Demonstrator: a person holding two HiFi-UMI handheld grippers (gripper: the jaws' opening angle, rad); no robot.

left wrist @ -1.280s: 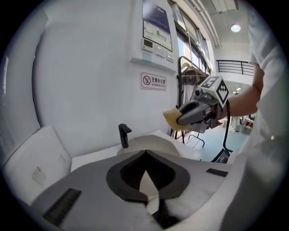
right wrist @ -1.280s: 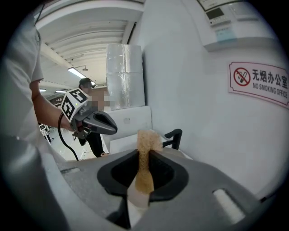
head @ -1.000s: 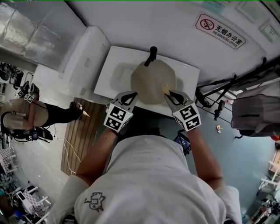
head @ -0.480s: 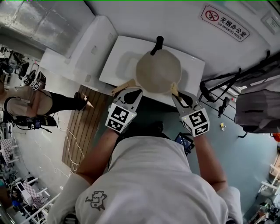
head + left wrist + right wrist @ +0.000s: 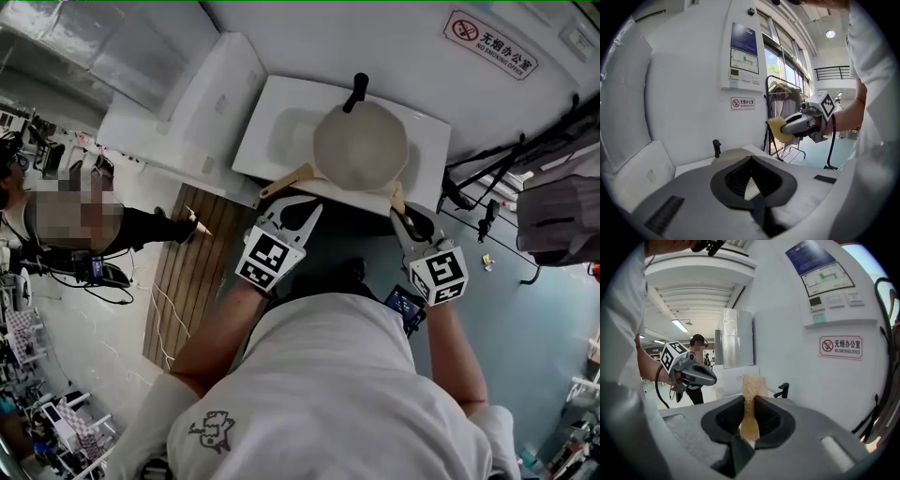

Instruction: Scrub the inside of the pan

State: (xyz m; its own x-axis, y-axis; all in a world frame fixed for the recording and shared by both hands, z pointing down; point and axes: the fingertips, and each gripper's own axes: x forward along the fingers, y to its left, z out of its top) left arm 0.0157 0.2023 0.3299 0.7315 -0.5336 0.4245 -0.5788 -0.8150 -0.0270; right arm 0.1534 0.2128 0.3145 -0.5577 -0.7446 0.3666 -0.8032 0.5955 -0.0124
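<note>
Pan (image 5: pixel 361 145) sits on the white worktop (image 5: pixel 272 141), black handle (image 5: pixel 355 92) pointing at the wall, beige inside facing up. A tan strip (image 5: pixel 286 181) runs from the pan's near rim toward the front edge; can't tell what it is. Nothing lies between either claw and the pan.

Around it:
- White block (image 5: pixel 187 103) just left of the worktop.
- Wooden slats (image 5: pixel 183 272) on the floor, with another person (image 5: pixel 122 234) standing beyond them.
- No-smoking sign (image 5: pixel 492 42) on the wall.
- Black stand legs (image 5: pixel 487 178) and a grey bag (image 5: pixel 562 220) at right.

Left claw (image 5: pixel 302 208) is clenched on nothing, at the worktop's front edge, just short of the pan. Right claw (image 5: pixel 398 208) is clamped on the yellow sponge (image 5: pixel 397 195), also at the front edge, by the pan's near-right rim and not inside it.

Head view alone gives the full layout and the pan's inside. Left gripper view adds a wall control panel (image 5: pixel 743 56) and a clothes rack (image 5: pixel 780 108), and shows the sponge sticking out of the right claw. Right gripper view shows the sponge squeezed upright between its jaws, hiding most of the pan.

A second ago the sponge was on the pan's inside near the rim and the left claw was over the pan's edge. Both have since pulled back toward the person. The pan keeps its place on the worktop.
</note>
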